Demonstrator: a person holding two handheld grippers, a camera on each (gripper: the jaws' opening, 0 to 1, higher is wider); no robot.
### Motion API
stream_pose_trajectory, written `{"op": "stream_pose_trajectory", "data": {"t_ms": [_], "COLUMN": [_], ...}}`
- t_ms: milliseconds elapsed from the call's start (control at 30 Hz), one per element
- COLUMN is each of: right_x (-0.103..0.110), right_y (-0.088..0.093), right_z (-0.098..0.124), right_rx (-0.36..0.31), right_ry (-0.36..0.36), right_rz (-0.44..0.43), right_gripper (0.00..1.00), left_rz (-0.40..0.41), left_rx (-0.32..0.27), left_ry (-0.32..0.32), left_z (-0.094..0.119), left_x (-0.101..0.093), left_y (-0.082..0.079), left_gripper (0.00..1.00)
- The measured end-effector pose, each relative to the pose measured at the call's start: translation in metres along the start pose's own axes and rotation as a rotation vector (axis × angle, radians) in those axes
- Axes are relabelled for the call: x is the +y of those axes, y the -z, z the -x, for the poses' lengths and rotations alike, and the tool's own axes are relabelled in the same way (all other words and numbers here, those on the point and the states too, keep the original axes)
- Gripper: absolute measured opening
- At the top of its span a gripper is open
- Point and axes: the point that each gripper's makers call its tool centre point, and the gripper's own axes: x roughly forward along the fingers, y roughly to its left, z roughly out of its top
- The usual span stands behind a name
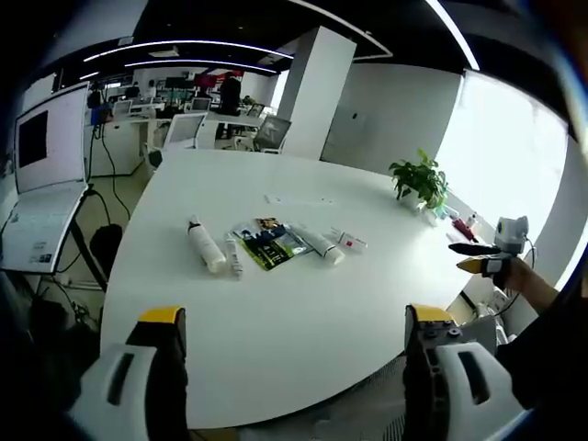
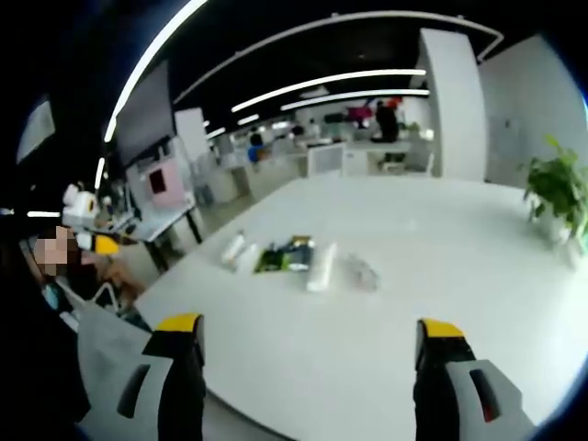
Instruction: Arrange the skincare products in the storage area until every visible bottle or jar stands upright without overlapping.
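Observation:
Several skincare products lie flat in a loose row in the middle of a round white table [image 1: 276, 312]. In the left gripper view they are a white bottle [image 1: 206, 246], a slim small tube [image 1: 235, 258], a green and blue packet [image 1: 271, 243], a white tube [image 1: 320, 243] and a small red-marked item [image 1: 350, 241]. My left gripper [image 1: 294, 323] is open and empty, well short of them. The right gripper view shows the white bottle [image 2: 232, 248], packet [image 2: 285, 255] and white tube [image 2: 322, 267] beyond my open, empty right gripper [image 2: 310, 327]. My right gripper [image 1: 480, 257] also shows past the table's right edge.
A potted plant [image 1: 421, 179] stands near the table's far right edge, with small items beside it. A slanted screen on a stand [image 1: 48, 142] is off the table to the left. Office chairs [image 1: 188, 129] and a white column [image 1: 317, 92] lie behind the table.

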Motion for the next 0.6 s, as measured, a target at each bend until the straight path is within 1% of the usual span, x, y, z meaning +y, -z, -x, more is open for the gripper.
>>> {"op": "stream_pose_trajectory", "data": {"t_ms": [233,333,600], "right_x": [0.001,0.000,-0.002], "right_y": [-0.001,-0.001,0.011], "right_z": [-0.001,0.000,0.004], "right_rx": [0.004,0.000,0.018], "right_ry": [-0.001,0.004,0.015], "right_rz": [0.003,-0.001,-0.031], "right_gripper": [0.97,0.97,0.96], "left_rz": [-0.001,-0.003,-0.011], "left_rx": [0.003,0.014,0.024], "left_ry": [0.004,0.013,0.036], "left_z": [-0.003,-0.006,-0.013], "left_x": [0.000,-0.002,-0.006], "left_y": [0.000,0.002,0.002], "left_gripper": [0.93,0.93,0.93]}}
